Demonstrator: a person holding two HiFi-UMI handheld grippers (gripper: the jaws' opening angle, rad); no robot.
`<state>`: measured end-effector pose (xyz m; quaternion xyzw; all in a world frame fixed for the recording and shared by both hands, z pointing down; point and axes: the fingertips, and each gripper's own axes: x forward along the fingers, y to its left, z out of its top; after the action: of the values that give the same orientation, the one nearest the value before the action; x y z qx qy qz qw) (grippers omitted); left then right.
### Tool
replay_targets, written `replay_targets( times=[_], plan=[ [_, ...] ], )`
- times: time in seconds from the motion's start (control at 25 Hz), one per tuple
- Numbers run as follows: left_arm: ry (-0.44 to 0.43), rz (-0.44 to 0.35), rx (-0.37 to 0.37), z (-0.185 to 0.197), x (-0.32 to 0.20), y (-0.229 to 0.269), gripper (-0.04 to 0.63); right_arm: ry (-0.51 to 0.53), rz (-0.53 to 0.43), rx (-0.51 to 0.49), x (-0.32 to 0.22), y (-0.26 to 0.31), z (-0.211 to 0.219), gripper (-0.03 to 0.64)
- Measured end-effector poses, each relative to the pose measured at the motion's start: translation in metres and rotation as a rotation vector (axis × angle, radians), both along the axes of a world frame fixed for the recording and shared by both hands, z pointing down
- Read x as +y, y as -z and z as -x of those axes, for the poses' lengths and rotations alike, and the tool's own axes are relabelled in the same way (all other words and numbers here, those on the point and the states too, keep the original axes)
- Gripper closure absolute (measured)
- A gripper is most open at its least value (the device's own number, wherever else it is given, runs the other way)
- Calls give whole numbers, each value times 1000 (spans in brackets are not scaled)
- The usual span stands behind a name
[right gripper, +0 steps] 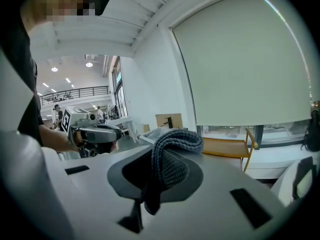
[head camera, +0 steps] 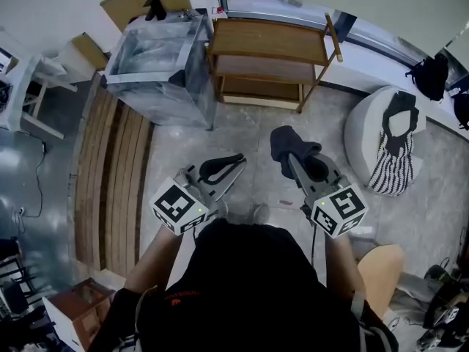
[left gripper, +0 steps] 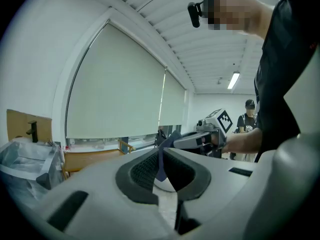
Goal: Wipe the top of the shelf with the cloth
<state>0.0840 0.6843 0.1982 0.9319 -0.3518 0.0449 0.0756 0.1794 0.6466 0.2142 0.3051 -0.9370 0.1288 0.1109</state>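
Well short of the shelf (head camera: 271, 44), over open floor (head camera: 242, 130), right fingers (right gripper: 127, 176) clamp the cloth (right gripper: 172, 156); left fingers (left gripper: 136, 176) closed.

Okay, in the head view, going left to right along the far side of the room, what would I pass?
Clear bin → shelf → beanbag.

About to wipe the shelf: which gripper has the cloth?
The right gripper: its jaws are shut on the dark grey cloth. The left gripper has its jaws together, holding nothing.
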Motion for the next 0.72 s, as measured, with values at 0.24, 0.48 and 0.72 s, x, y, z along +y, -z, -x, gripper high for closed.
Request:
replay_targets(
  times=[0.24,0.48,0.72],
  plan=[
    [50,11,0,-18,-11,-7,555,41,22,-7,-8,-10,-22,588],
    [84,27,-6,-34,-18,-19,555,67,39,-7,-15,-21,-47,588],
    [98,28,-16,-43,-32,-21,555,72,48,-11,-29,-28,-60,588]
  ],
)
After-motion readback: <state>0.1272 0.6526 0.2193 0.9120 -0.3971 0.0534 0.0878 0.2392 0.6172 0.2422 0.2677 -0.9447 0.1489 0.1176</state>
